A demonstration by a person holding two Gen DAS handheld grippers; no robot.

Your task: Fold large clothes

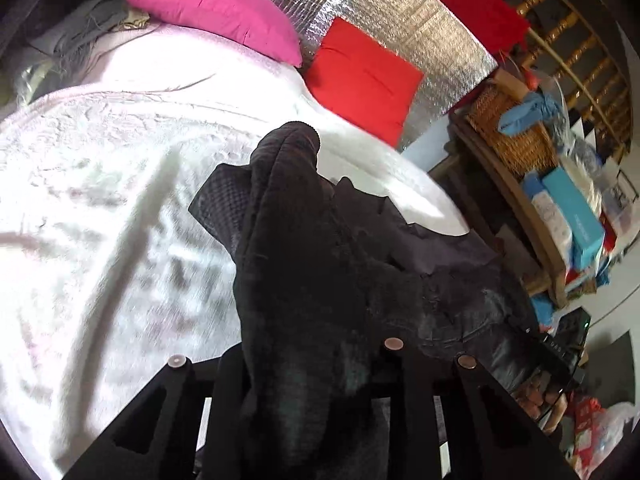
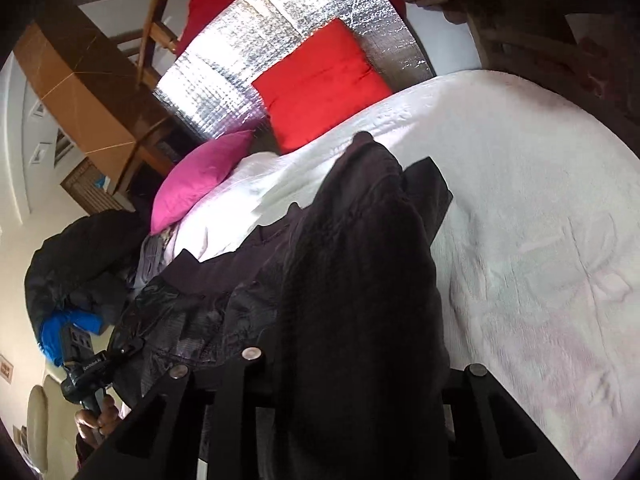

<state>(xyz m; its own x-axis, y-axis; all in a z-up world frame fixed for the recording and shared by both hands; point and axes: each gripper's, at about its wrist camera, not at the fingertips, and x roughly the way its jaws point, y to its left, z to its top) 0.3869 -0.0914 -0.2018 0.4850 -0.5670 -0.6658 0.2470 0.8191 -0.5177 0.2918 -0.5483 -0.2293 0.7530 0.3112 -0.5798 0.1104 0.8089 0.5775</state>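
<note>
1. Dark garment (image 1: 320, 280) bunches between the left gripper (image 1: 308, 364) fingers, which pinch it; the right gripper (image 2: 352, 360) likewise clamps it.
2. Risk: thick bunched cloth may slip out or fold crooked.
3. Garment hangs over the white bed (image 1: 100, 200), its long axis stretching sideways between the grippers.

White bedspread (image 1: 100, 200), pink cushion (image 1: 216, 12), red cushion (image 1: 360, 76), perhaps foil-covered headboard (image 1: 400, 20)

Garment (image 1: 320, 264): black, faint check. Bedspread (image 1: 100, 200): white, textured. Cushions: pink (image 1: 216, 12) at 11 o'clock, red (image 1: 360, 80) at 1.
</note>
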